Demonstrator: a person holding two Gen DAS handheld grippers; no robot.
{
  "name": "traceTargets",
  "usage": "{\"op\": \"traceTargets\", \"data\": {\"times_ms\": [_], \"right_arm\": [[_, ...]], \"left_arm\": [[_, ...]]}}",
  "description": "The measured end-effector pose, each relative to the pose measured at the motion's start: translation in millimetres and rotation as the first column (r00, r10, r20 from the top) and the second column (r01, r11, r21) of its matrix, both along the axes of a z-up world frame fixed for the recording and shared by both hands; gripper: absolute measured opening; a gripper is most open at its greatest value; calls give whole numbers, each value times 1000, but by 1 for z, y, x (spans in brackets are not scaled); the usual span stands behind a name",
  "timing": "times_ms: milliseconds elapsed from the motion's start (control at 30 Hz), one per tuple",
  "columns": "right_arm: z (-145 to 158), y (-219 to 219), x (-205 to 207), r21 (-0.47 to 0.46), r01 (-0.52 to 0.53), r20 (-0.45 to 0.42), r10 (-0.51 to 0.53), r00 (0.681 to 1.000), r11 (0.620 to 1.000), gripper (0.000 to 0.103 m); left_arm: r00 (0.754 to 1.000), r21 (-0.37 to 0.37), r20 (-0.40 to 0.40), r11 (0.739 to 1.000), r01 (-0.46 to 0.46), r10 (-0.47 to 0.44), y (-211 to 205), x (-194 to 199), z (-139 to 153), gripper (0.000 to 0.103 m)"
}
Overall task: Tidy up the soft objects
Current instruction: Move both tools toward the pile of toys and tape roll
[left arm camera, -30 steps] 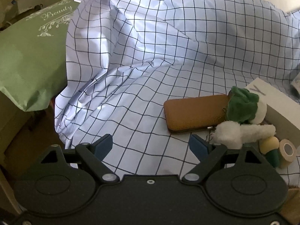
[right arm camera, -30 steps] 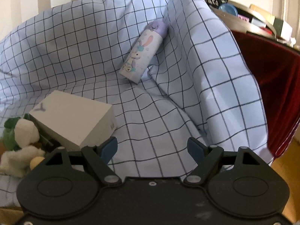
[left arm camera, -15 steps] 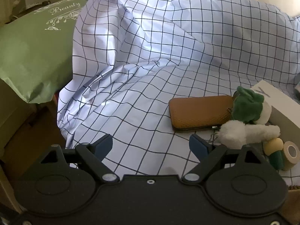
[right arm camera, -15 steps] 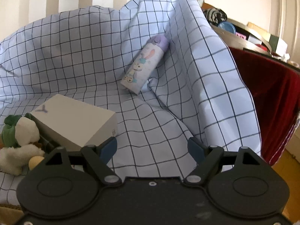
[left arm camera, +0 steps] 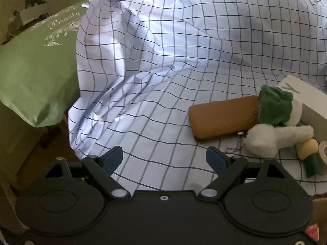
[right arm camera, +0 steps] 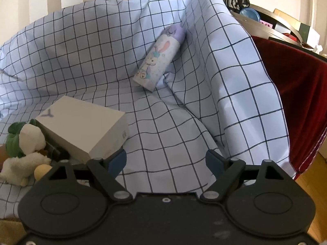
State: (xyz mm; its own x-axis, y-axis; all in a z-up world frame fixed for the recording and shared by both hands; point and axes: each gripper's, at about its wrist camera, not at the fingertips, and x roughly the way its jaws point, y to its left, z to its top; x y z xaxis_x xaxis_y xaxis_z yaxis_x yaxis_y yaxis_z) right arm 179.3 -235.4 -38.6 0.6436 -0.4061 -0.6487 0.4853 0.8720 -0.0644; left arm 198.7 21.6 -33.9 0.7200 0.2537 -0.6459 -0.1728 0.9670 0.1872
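A pale blue checked sheet [left arm camera: 184,65] lies rumpled over the whole work area, bunched into ridges at the back and dropping off at the left edge beside a green bag [left arm camera: 36,71] printed with the word "Beauty".

The left gripper [left arm camera: 164,159] hangs above a flat stretch of the sheet with its jaws spread wide and nothing between them. To its right sits a cluster of things: a brown leather wallet [left arm camera: 222,120] lying flat, and a green and white plush toy [left arm camera: 276,122] whose green part overlaps the wallet's right end. The toy's white part rests just in front of a white box [left arm camera: 310,100]. Beside the toy, near the frame edge, are a small yellow and green peg [left arm camera: 309,153] and a roll of tape [left arm camera: 324,155], only partly in view.

The right gripper [right arm camera: 166,159] is also empty; its jaws are opening, with only bare sheet between them. Its left fingertip sits just in front of the white box [right arm camera: 85,128], and the plush toy [right arm camera: 24,149] shows at the far left, touching the box. Further back, a bottle with a rabbit picture and purple cap [right arm camera: 161,57] leans in a fold of the sheet. A dark red cloth [right arm camera: 294,94] hangs at the right.
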Motion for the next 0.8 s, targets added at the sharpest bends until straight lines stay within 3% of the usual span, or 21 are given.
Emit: {"op": "traceTargets", "data": {"times_ms": [200, 367, 567, 700, 800], "right_arm": [[16, 10, -8, -162, 5, 6, -4, 1000, 987, 88], [34, 21, -15, -205, -24, 42, 34, 999, 979, 93], [41, 33, -12, -119, -108, 56, 115, 992, 987, 96], [31, 35, -6, 17, -177, 24, 177, 984, 984, 96], [20, 34, 1, 110, -197, -5, 199, 980, 974, 96]], "left_arm": [[999, 82, 30, 996, -39, 36, 0, 3, 13, 87], [997, 80, 74, 997, -18, 12, -5, 1, 29, 89], [994, -46, 28, 994, 103, -102, -20, 12, 32, 90], [983, -156, -38, 973, 171, -178, -32, 27, 26, 90], [971, -173, -71, 962, 214, -228, -47, 40, 22, 91]]}}
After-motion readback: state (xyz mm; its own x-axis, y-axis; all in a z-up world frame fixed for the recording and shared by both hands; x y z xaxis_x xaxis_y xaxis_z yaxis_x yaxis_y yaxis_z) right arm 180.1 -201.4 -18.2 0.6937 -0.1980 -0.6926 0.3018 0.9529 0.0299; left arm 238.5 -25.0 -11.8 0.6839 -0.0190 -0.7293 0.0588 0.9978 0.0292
